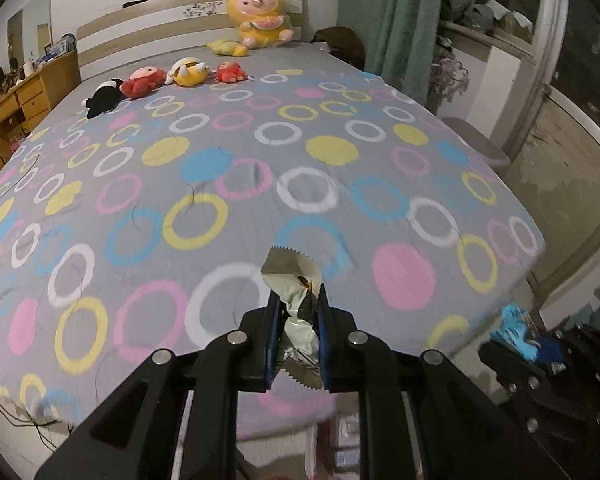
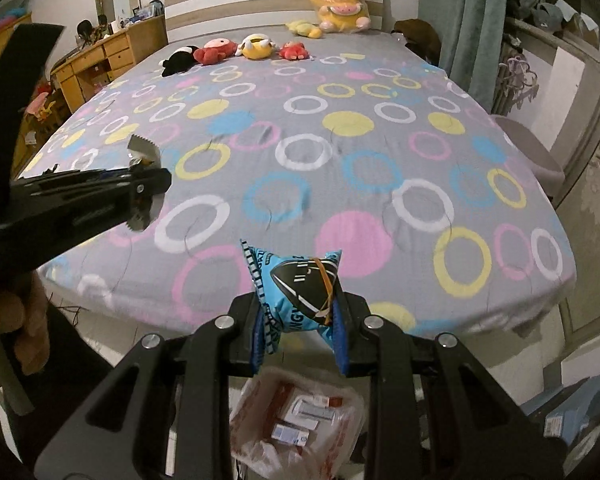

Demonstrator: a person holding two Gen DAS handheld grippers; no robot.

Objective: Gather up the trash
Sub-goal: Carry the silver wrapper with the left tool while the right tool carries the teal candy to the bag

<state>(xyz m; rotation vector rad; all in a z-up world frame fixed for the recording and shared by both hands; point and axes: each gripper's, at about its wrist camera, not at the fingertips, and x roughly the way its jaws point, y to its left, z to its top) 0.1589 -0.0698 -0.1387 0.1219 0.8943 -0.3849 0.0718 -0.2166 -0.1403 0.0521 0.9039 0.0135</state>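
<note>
In the left wrist view my left gripper (image 1: 298, 300) is shut on a crumpled silver wrapper (image 1: 294, 272) with a saw-tooth edge, held above the foot of the bed. At that view's right edge the blue packet (image 1: 514, 330) shows in the right gripper. The right wrist view has my right gripper (image 2: 300, 304) shut on that blue snack packet (image 2: 296, 280) with black print. The left gripper (image 2: 150, 178) with the silver wrapper (image 2: 142, 150) shows at the left there, a hand (image 2: 24, 320) below it. A trash bag (image 2: 300, 420) with boxes lies open on the floor under the right gripper.
The bed (image 2: 340, 152) has a grey sheet with coloured rings. Several plush toys (image 2: 236, 50) lie near the headboard, a large yellow one (image 2: 338, 0) against it. A wooden desk (image 2: 100, 60) stands left, a curtain (image 2: 460, 20) and stool (image 2: 528, 144) right.
</note>
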